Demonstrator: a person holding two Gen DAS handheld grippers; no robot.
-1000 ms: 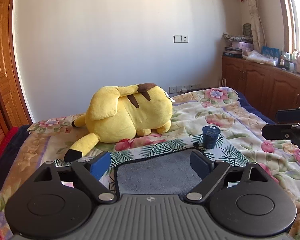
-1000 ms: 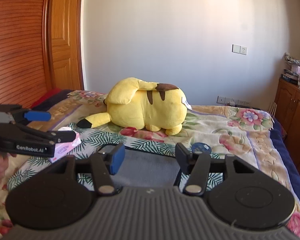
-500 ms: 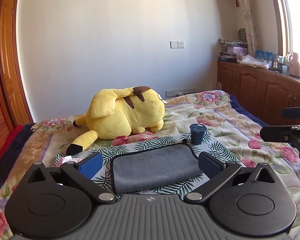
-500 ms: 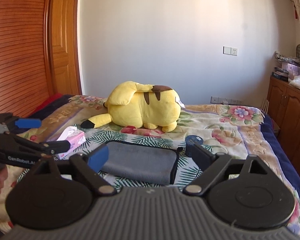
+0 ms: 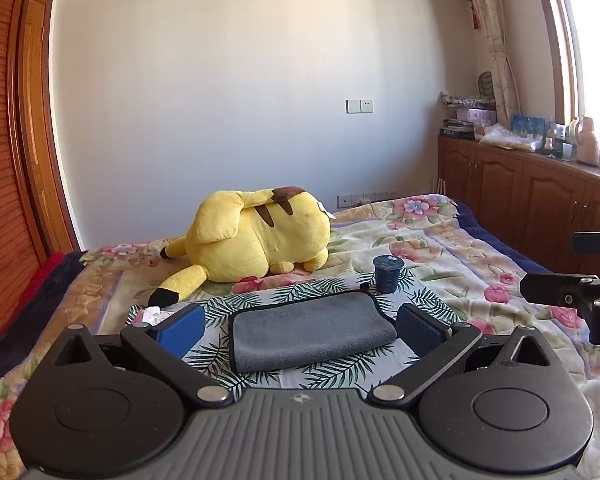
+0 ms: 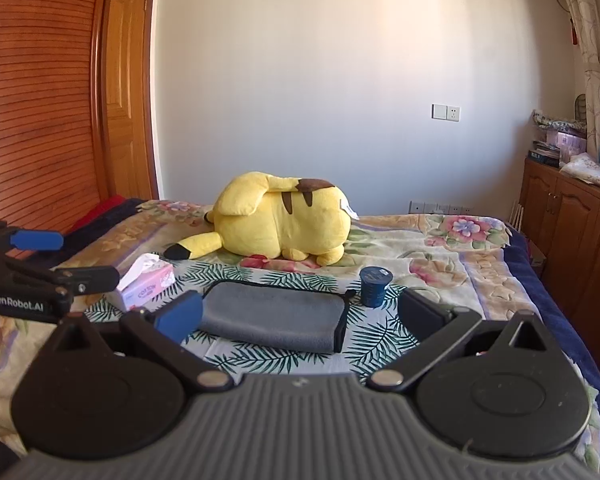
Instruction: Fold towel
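Observation:
A grey towel (image 5: 310, 330) with a dark trim lies folded into a flat rectangle on the leaf-print cloth (image 5: 332, 372) on the bed; it also shows in the right wrist view (image 6: 274, 320). My left gripper (image 5: 302, 332) is open and empty, raised clear of the towel on its near side. My right gripper (image 6: 300, 316) is open and empty, also held back from the towel. Each gripper shows at the edge of the other's view: the right one (image 5: 572, 280) and the left one (image 6: 48, 256).
A yellow plush toy (image 5: 256, 240) lies behind the towel. A small dark blue cup (image 5: 387, 274) stands at the towel's far right corner. A pink tissue box (image 6: 146, 286) sits left of the towel. Wooden cabinets (image 5: 540, 200) line the right wall, a wooden door (image 6: 40, 100) the left.
Both grippers opened wider and drew back and up from the towel, which now lies folded and free on the bed.

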